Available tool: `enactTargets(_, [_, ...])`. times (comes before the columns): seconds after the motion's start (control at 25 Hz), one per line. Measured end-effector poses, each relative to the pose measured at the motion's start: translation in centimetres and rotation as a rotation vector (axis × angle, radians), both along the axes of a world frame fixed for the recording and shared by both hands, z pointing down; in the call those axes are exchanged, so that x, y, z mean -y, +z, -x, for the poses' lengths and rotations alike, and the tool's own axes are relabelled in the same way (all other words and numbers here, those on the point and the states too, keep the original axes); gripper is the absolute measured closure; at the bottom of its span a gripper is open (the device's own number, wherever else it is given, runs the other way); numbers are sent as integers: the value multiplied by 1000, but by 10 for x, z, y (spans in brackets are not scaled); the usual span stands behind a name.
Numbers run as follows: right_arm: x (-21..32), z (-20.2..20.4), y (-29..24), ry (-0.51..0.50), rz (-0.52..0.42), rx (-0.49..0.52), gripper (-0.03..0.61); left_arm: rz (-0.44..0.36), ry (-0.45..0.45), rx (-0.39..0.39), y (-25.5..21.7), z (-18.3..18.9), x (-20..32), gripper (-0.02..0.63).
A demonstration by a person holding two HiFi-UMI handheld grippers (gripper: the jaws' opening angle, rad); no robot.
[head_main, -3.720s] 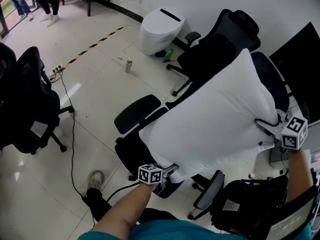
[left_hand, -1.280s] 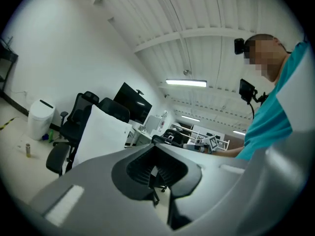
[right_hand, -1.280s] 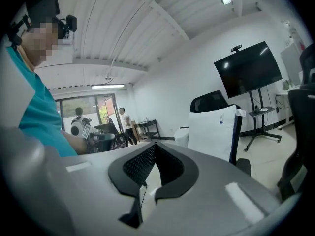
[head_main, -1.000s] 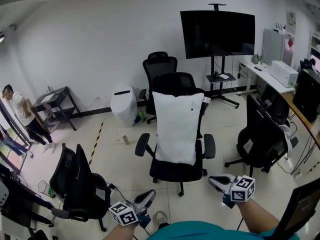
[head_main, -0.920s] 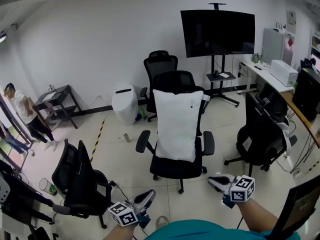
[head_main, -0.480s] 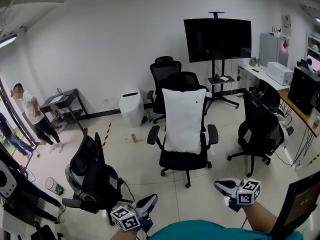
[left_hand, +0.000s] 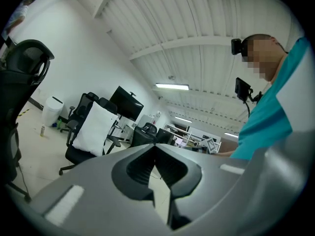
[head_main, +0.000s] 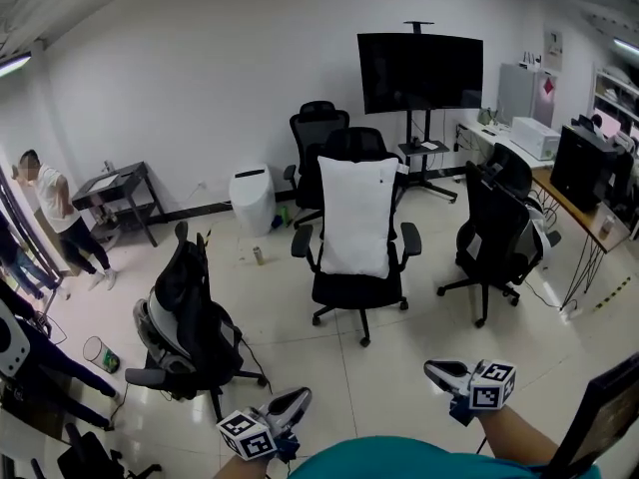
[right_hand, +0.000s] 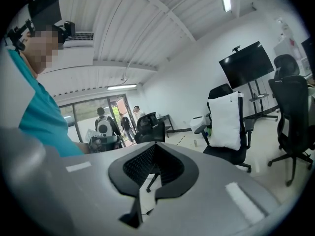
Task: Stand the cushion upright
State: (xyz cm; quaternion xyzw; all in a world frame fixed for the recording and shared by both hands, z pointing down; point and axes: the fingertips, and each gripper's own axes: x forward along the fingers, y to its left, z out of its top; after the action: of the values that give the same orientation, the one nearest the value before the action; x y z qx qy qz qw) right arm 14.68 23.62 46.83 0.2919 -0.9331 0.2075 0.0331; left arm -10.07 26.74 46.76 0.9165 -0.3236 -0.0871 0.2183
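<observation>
Update from us: the white cushion [head_main: 354, 216] stands upright on the middle office chair [head_main: 357, 291], leaning on its backrest. Around that chair there's a black chair [head_main: 494, 242] to its right, a dark chair [head_main: 190, 317] front-left, a TV [head_main: 419, 71] behind it and a white bin [head_main: 250, 200] back-left. Pale tiled floor [head_main: 399, 362], white walls [head_main: 200, 88]. Our left hand-held gripper [head_main: 298, 397] and right hand-held gripper [head_main: 433, 369] sit well in front of that chair, jaws together, empty.

White rectangular cushion [head_main: 355, 217] covering most of the backrest of the black mesh office chair [head_main: 351, 143], small bottle-like object [head_main: 258, 255] on the floor too small to identify, dark flat screen [head_main: 606, 417] cut by the lower right corner, figure in blue jeans [head_main: 14, 262] cropped by the left edge, clutter on the wood-topped desk [head_main: 579, 203] indistinct.
</observation>
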Motion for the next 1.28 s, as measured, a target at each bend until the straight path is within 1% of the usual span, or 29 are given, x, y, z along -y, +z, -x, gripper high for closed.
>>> enactTargets(0.16, [-36,-35,-4,-1,-21,17,576,-26,-8,15,-6,-37,-35,603])
enactTargets(0.28, [-67,-67,0,-17,-20,24,576,-17,-28,24,-3,-74,-62,603])
enactTargets(0.36, [-91,-89,4,-31,-13,22,576,10,-38,1,0,-101,-81,603])
enactTargets(0.48, [-123,-120,10,-55,-12,5,577,41,-28,-39,4,-145,-104,603])
enactTargets(0.56, [-136,-138,17,-57,4,5,577,45,-13,-44,4,-169,-114,603])
enactTargets(0.64, [-145,-147,23,-46,25,15,577,31,3,-32,0,-180,-123,603])
enactTargets(0.72, [-152,-144,23,-38,22,14,577,4,15,-15,-6,-177,-130,603])
enactTargets(0.84, [-157,-129,17,-20,2,29,577,-24,20,-8,-12,-158,-138,603])
enactTargets(1.0, [-162,-101,16,23,7,79,578,-24,29,21,-5,-125,-153,603])
enactTargets(1.12, [-168,-75,20,17,-7,60,578,-38,23,42,1,-99,-162,603])
enactTargets(1.28, [-168,-47,11,3,-31,44,578,-48,13,31,-7,-73,-158,603])
